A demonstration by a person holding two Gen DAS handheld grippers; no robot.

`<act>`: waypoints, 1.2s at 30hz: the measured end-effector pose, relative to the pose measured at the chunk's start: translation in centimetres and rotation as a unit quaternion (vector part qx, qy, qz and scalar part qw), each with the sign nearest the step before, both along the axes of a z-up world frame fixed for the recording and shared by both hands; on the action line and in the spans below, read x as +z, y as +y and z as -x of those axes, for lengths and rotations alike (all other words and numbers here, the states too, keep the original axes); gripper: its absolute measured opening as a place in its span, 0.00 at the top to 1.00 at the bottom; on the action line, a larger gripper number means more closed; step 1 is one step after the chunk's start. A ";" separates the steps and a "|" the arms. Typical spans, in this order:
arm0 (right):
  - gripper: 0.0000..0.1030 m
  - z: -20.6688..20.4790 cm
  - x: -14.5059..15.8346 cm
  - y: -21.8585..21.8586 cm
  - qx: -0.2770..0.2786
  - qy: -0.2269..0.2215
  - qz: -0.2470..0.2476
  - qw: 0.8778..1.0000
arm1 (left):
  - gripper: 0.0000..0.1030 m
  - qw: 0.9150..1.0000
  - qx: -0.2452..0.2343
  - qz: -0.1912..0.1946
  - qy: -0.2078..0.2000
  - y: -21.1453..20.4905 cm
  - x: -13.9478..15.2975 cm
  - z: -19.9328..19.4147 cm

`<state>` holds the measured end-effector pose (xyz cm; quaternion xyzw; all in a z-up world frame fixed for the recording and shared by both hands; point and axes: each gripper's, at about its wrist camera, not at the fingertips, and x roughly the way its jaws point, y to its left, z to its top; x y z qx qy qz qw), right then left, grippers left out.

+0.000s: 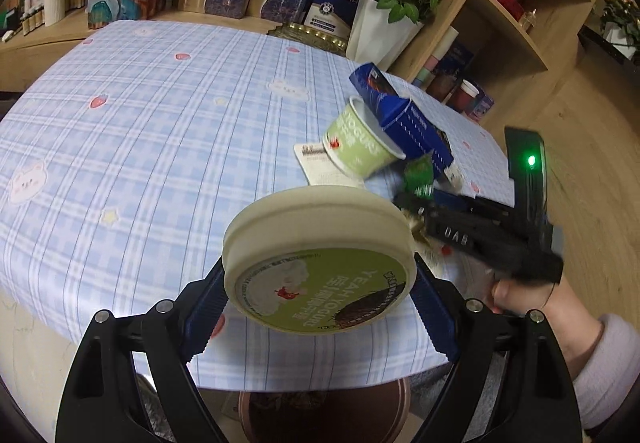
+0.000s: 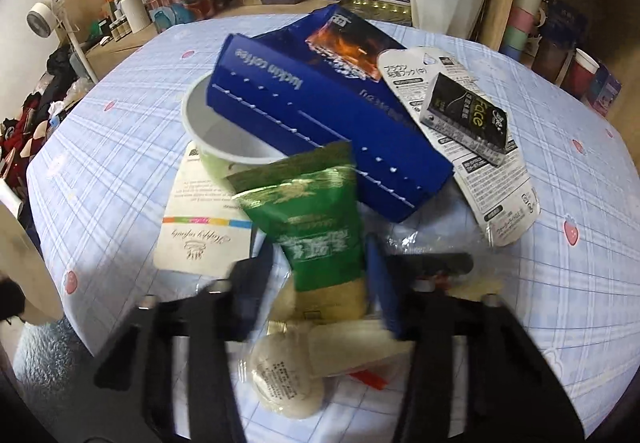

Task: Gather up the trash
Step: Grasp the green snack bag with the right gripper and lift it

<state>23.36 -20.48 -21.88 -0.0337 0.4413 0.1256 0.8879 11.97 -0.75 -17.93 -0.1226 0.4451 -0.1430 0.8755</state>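
Note:
My left gripper (image 1: 320,283) is shut on a round cream yogurt lid (image 1: 320,263) with a green label, held over the table's front edge. Below it stands a brown bin (image 1: 324,411). My right gripper (image 2: 320,283) has its fingers either side of a green foil packet (image 2: 316,227) in the trash pile; blur hides whether they touch it. The pile holds a green yogurt cup (image 2: 224,139) on its side, a blue coffee box (image 2: 320,115), a white card (image 2: 204,227), a white blister card (image 2: 472,147) and a small black box (image 2: 464,119). The cup (image 1: 356,139) and box (image 1: 400,115) also show in the left wrist view.
The table has a blue checked cloth (image 1: 140,143). Boxes and flower pots (image 1: 384,23) line the back edge. A wooden shelf (image 1: 512,23) stands at the right. A round white wrapped item (image 2: 284,375) and clear wrappers lie under my right gripper.

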 end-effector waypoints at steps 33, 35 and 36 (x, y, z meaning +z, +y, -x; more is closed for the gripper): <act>0.69 16.7 6.7 -1.8 -0.018 -0.093 -0.096 0.991 | 0.19 0.999 -0.040 0.002 0.006 -0.6 -1.1 8.7; 0.69 17.9 6.4 -1.9 -0.018 -0.089 -0.097 0.991 | 0.19 0.999 -0.042 0.002 0.008 -0.5 -1.4 9.2; 0.69 18.6 6.1 -1.9 -0.017 -0.086 -0.096 0.991 | 0.19 0.999 -0.044 0.002 0.008 -0.5 -1.5 9.5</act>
